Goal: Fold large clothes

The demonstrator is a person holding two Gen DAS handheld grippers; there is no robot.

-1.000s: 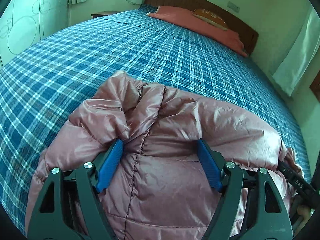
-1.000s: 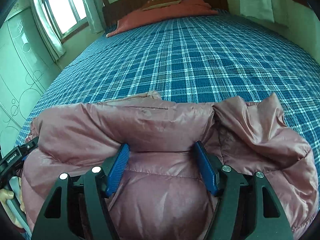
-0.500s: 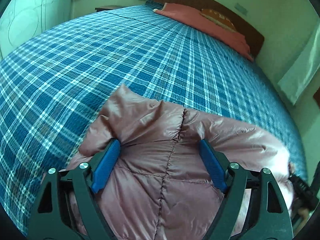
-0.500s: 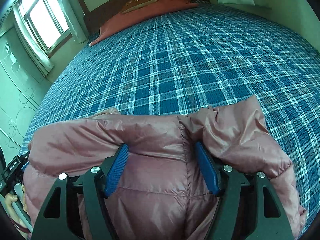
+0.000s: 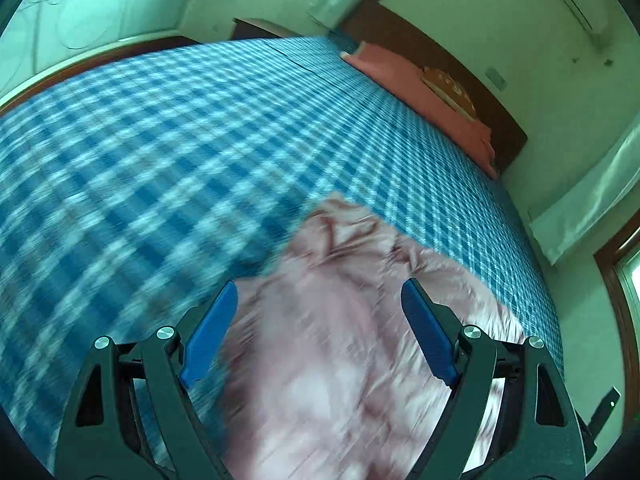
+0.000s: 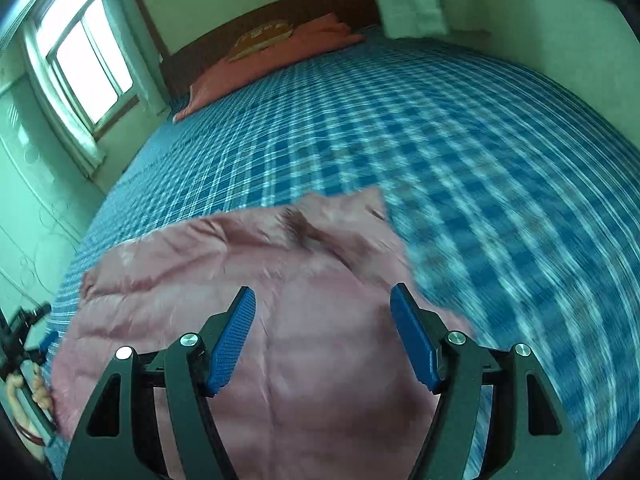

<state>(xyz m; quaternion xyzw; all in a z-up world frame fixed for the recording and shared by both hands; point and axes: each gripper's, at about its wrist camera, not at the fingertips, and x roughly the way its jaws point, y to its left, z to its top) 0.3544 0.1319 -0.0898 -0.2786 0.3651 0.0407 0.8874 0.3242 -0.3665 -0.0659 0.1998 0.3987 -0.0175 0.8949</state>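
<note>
Pink quilted jacket (image 5: 340, 340) — edges on plaid bed (image 6: 440, 140), both tools spread.

A pink quilted puffer jacket (image 6: 248, 280) lies rumpled on the bed.

The right gripper (image 6: 322, 336) hangs, jaws spread, over a pink jacket (image 6: 224, 280) on the plaid bed (image 6: 440, 140).

Motion blur smears the checked bedspread (image 5: 120, 184) and the pink jacket (image 5: 340, 360); the jacket's near part runs off the bottom edge.
</note>
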